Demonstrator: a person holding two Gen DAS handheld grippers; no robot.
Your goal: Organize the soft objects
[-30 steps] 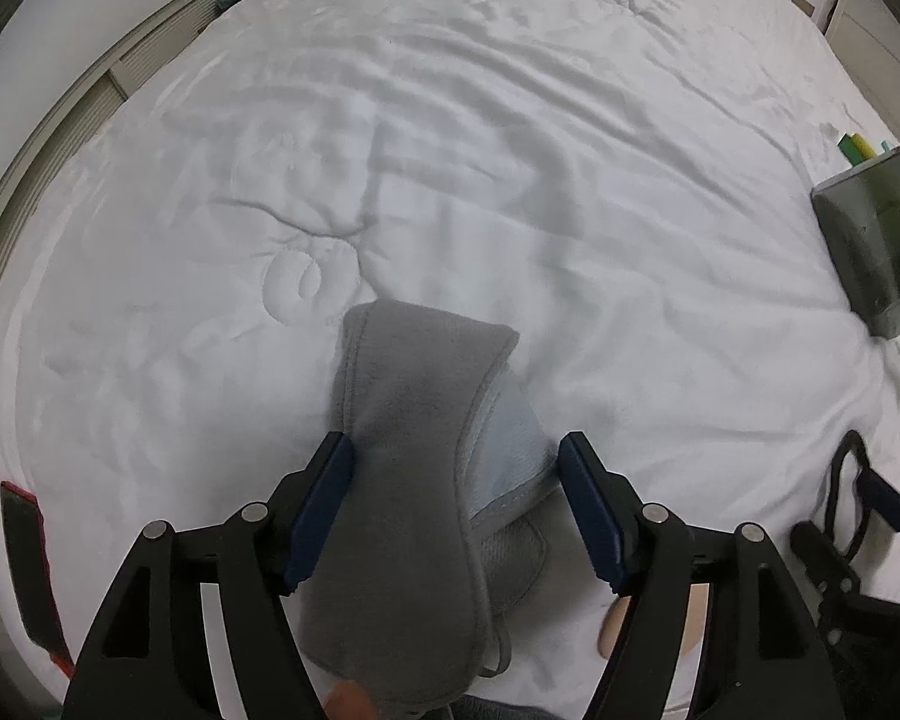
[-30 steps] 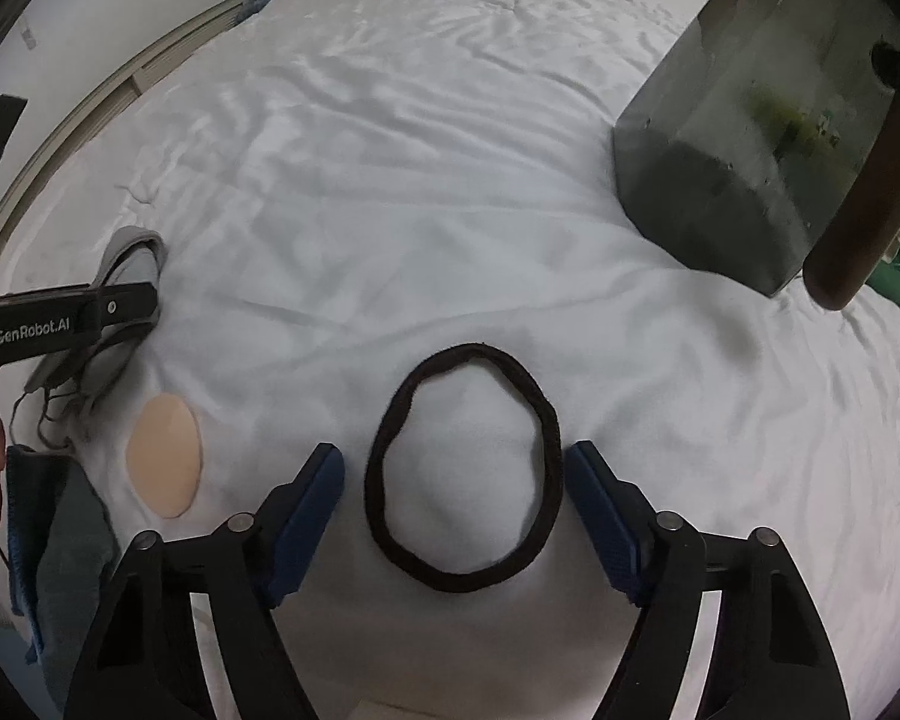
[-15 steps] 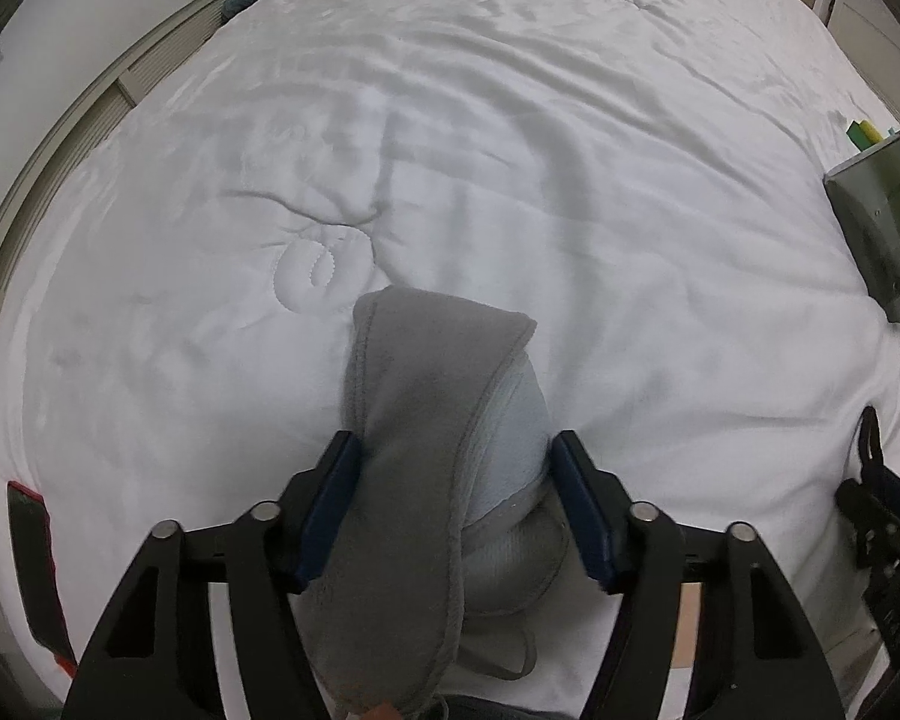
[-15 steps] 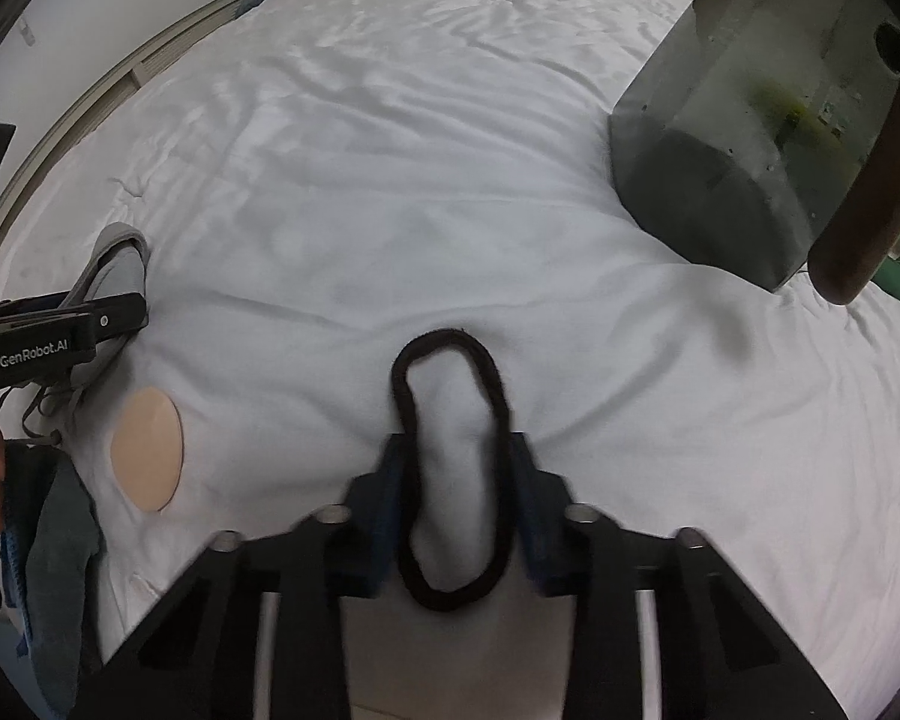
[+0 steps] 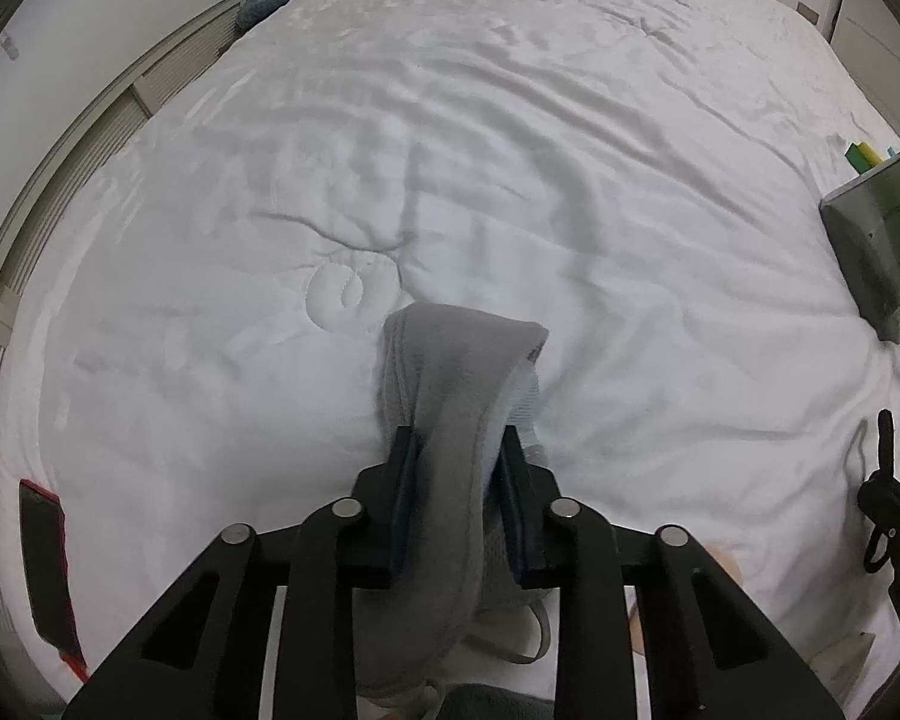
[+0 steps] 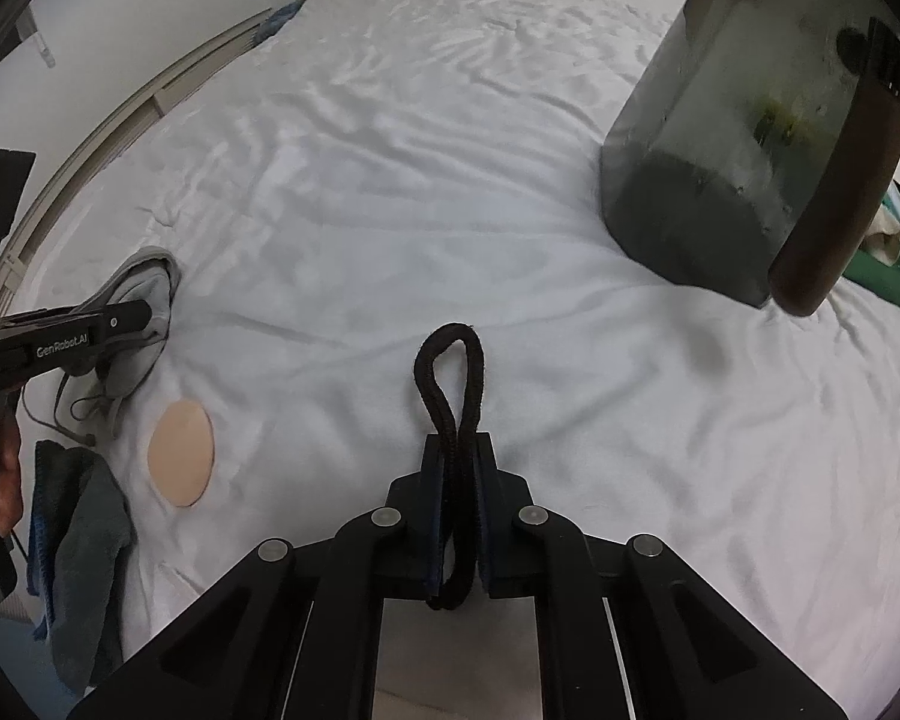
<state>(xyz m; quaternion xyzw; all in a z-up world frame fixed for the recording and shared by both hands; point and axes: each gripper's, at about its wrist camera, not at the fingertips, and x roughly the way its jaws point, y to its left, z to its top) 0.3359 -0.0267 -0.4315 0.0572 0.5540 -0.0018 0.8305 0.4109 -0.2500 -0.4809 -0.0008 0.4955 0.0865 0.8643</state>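
My left gripper [image 5: 457,443] is shut on a grey fleece eye mask [image 5: 457,372] on the white bed; the mask bunches up between the jaws and its cords trail below. It also shows in the right wrist view [image 6: 144,288], with the left gripper [image 6: 108,321] on it. My right gripper [image 6: 457,441] is shut on a black elastic headband [image 6: 450,378], squeezed into a narrow loop. A round beige pad [image 6: 181,453] and a dark blue-grey cloth [image 6: 81,546] lie at the left.
A grey translucent storage bin [image 6: 732,138] with a brown handle [image 6: 840,180] stands on the bed at the right, also at the right edge in the left wrist view [image 5: 882,240]. A red-edged black object [image 5: 45,564] lies at the left. A headboard rail [image 5: 90,138] runs along the left.
Both grippers went from open to shut: the left closed on the eye mask, bunching it; the right closed on the headband, squeezing the round loop narrow.
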